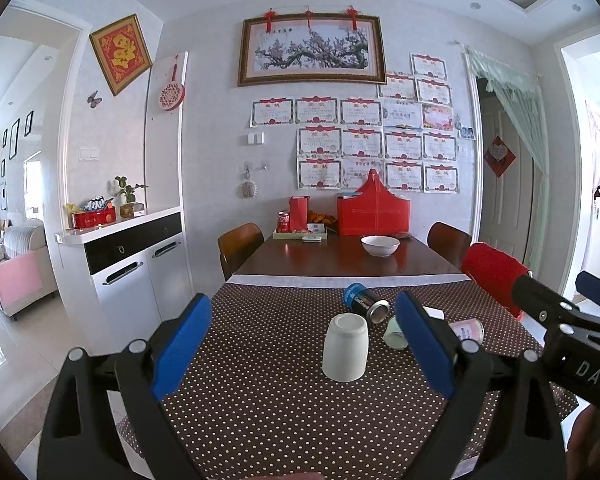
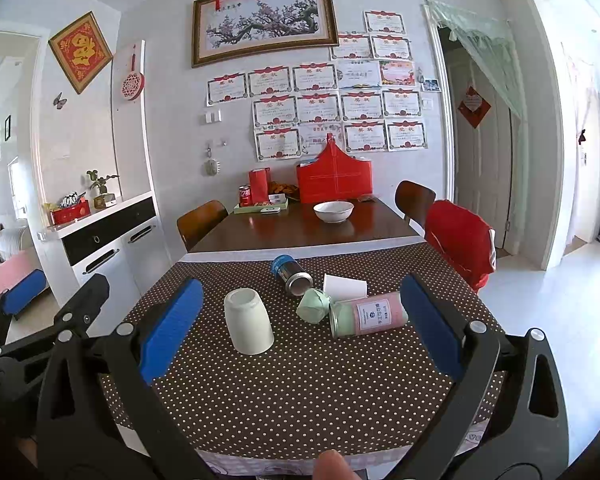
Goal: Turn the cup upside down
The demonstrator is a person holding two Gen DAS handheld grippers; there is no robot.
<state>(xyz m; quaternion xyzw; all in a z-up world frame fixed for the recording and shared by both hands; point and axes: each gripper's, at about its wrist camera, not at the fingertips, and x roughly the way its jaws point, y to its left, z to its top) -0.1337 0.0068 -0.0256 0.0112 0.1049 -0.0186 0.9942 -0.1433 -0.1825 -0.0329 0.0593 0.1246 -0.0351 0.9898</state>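
Both claws are wide apart and grip nothing. The left gripper (image 1: 304,340) hides part of the pink can (image 1: 466,330). The right gripper (image 2: 302,322) sits back from the white cup (image 2: 248,320), which stands bottom up on the dotted cloth (image 2: 300,384). Just behind lie a blue can (image 2: 290,272), open end showing, and a green lid (image 2: 313,306). Far back sits a white bowl (image 2: 333,211); its inside is hidden.

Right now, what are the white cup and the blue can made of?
The white cup looks like glazed ceramic, though it could be plastic: smooth, thick-walled, with a soft shine. It stands upside down on the dotted tablecloth. The blue can looks like metal with a printed label: its open end shows a shiny silver rim. It lies on its side.
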